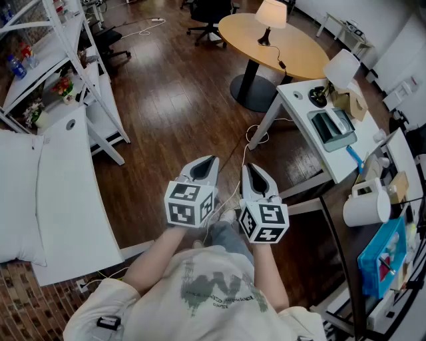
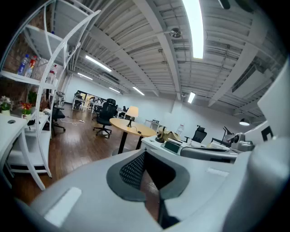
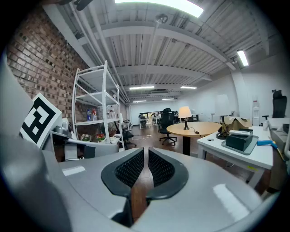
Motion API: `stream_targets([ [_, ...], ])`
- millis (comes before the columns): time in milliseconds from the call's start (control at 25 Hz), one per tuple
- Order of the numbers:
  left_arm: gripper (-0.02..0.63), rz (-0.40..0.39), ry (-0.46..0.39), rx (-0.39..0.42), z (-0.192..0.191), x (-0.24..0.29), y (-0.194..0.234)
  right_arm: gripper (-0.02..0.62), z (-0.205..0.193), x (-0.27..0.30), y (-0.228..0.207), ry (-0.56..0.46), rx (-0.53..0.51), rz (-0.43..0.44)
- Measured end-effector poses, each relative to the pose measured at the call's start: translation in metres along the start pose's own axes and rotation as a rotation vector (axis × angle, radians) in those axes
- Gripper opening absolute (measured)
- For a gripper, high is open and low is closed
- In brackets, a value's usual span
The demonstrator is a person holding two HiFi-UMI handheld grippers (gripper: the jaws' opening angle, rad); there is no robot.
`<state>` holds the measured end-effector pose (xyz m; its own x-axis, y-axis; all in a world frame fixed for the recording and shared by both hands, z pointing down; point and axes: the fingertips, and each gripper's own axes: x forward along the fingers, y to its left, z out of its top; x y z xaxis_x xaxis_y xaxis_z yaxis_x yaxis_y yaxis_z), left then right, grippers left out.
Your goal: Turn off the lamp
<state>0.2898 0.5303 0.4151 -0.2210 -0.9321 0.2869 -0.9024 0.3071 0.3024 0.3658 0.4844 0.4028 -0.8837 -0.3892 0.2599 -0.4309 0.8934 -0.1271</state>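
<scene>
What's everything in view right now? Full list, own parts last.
table lamp: 1, glowing cream shade with black base, on the round table
round table: 1, wood top, far centre
second lamp: 1, white shade, on the white desk
white desk: 1, right of centre
tray: 1, grey, on the white desk
cardboard box: 1, brown, on the white desk
office chair: 1, black, beyond the round table
shelf rack: 1, white, upper left
white table: 1, left
blue bin: 1, right edge
left gripper: 1, grey, jaws together, empty
right gripper: 1, grey, jaws a slit apart, empty
person's arms: 2, bottom centre
</scene>
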Motion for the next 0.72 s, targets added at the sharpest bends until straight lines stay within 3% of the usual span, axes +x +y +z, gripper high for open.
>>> stream_targets([
  [400,-0.003,0.026,-0.021,0.033,0.031,0.058,0.027,0.041,0.017,0.075,-0.015,0.004,0.003,0.059],
  [720,-0.003,0.016,-0.01,0.042,0.07,0.15,0.04,0.044,0.051,0.149,-0.061,0.012,-0.006,0.081],
])
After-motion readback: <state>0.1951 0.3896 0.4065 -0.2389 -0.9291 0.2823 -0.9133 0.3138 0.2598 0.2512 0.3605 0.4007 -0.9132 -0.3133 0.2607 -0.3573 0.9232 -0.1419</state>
